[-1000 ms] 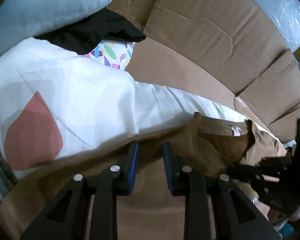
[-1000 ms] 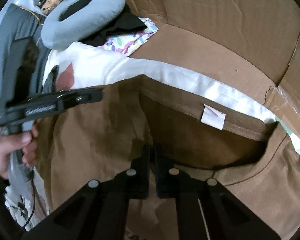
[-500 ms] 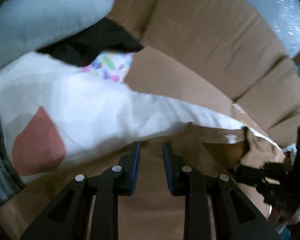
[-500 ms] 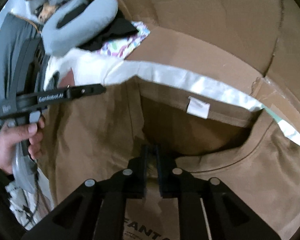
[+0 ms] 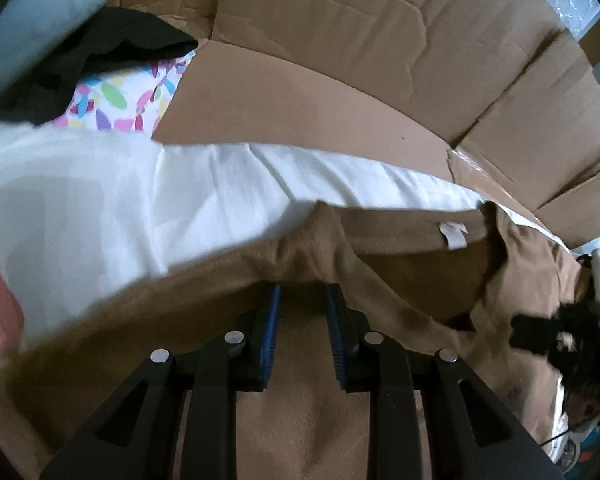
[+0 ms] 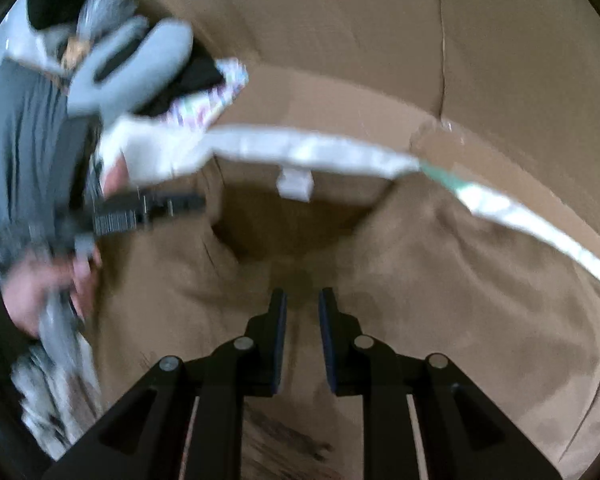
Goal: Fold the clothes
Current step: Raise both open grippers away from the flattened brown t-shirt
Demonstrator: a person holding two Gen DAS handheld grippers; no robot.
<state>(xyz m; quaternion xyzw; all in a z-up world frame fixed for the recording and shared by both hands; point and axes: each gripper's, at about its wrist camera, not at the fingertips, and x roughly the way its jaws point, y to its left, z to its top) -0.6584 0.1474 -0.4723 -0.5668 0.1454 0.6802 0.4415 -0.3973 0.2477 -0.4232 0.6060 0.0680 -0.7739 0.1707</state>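
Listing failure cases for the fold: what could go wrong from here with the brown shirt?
1. The right tool is open over the brown shirt with nothing pinched, so the neckline may sag out of shape.
2. The white garment lies right against the shirt's back collar; a grab there by the left tool could catch both layers.
3. Both tools work close together over one shirt and could collide.

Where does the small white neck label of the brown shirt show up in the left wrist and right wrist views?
Left wrist: small white neck label at right of centre, on the brown shirt's collar.
Right wrist: label just above centre, blurred, under the collar edge.
Shared landmark: the white cloth strip running along behind the collar.
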